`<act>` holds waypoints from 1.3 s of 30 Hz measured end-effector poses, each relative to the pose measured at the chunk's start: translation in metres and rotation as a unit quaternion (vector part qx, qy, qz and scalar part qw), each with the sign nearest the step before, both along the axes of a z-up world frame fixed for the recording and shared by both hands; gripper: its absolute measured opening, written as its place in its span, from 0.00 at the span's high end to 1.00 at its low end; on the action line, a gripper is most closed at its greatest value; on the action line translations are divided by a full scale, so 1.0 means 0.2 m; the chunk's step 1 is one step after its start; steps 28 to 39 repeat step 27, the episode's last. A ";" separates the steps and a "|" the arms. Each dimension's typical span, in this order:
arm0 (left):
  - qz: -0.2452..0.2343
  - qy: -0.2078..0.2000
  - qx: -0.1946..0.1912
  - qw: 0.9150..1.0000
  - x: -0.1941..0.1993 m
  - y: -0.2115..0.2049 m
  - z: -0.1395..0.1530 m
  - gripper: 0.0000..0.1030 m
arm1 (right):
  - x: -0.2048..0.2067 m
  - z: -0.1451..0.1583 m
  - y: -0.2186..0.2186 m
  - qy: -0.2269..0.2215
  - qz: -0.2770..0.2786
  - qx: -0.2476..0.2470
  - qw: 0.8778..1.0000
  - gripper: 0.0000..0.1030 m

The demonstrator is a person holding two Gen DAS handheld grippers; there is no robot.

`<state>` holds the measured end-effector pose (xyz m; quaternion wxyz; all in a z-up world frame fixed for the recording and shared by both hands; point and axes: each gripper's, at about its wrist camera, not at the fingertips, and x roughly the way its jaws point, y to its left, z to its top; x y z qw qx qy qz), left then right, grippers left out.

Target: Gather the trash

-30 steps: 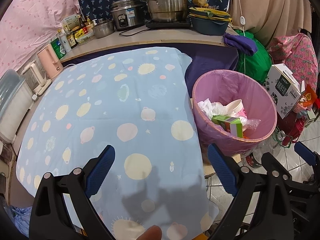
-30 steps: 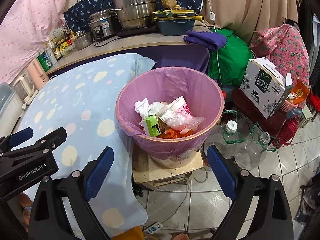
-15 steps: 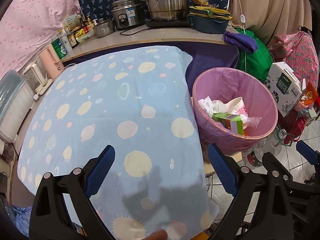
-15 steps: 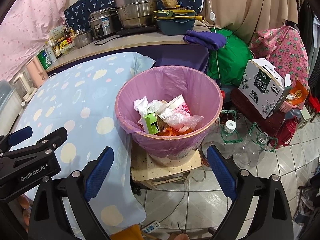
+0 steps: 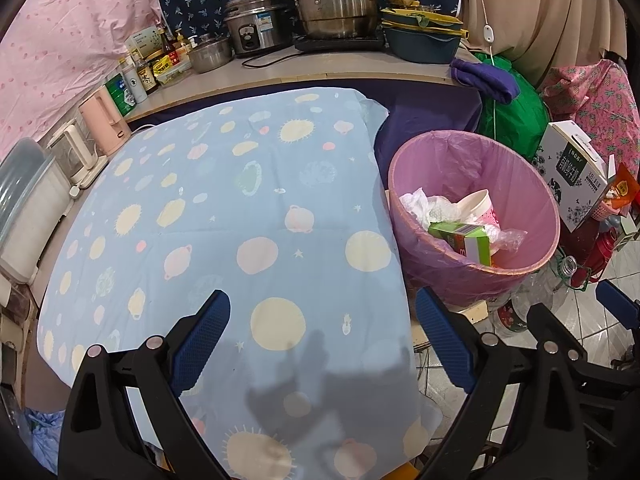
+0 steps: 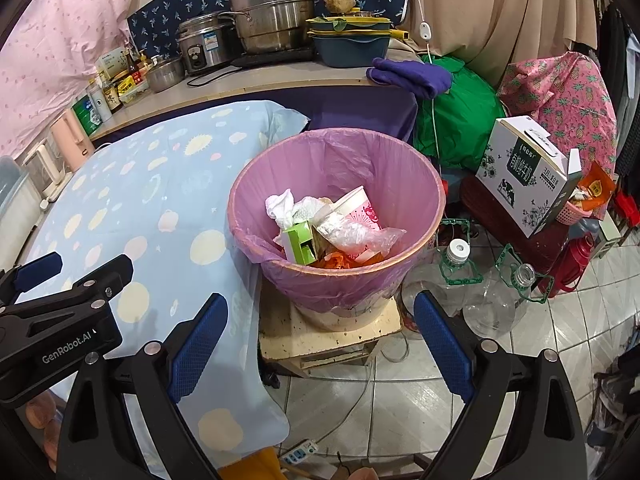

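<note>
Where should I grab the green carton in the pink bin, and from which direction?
Probably grip the green carton across its narrow flat faces, coming straight down from above. It stands tilted atop the trash, upper end exposed, while the bin wall blocks any side approach.

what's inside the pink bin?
In the bin: white tissue, green carton, pink paper cup, clear plastic wrap, something orange. Anything beneath is covered.

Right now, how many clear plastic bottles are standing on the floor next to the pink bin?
2. The capped bottle stands right beside the bin; the open-necked bottle stands just right of it. Others may be hidden behind the bin.
</note>
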<state>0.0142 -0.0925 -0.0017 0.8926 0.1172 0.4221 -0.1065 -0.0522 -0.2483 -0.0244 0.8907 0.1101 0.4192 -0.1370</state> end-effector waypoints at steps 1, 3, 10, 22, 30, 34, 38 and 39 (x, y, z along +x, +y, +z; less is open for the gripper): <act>0.000 0.000 0.000 1.000 0.00 0.00 0.00 0.14 | 0.00 0.00 0.00 0.000 0.000 0.000 1.000 0.12; -0.001 0.000 0.001 1.000 0.00 0.00 0.00 0.14 | 0.00 -0.01 0.00 0.002 -0.001 -0.001 1.000 0.12; -0.003 0.001 0.003 1.000 -0.01 0.00 -0.01 0.14 | -0.01 -0.01 0.00 0.003 -0.003 -0.002 1.000 0.12; -0.005 0.007 0.006 1.000 0.00 -0.02 -0.03 0.15 | -0.01 -0.03 -0.02 0.006 -0.004 -0.003 1.000 0.12; -0.005 0.009 0.007 1.000 0.00 -0.01 -0.04 0.15 | -0.02 -0.04 -0.01 0.011 -0.005 -0.005 1.000 0.12; -0.005 0.009 0.007 1.000 0.00 -0.01 -0.04 0.15 | -0.02 -0.04 -0.01 0.011 -0.005 -0.005 1.000 0.12; -0.005 0.009 0.007 1.000 0.00 -0.01 -0.04 0.15 | -0.02 -0.04 -0.01 0.011 -0.005 -0.005 1.000 0.12; -0.005 0.009 0.007 1.000 0.00 -0.01 -0.04 0.15 | -0.02 -0.04 -0.01 0.011 -0.005 -0.005 1.000 0.12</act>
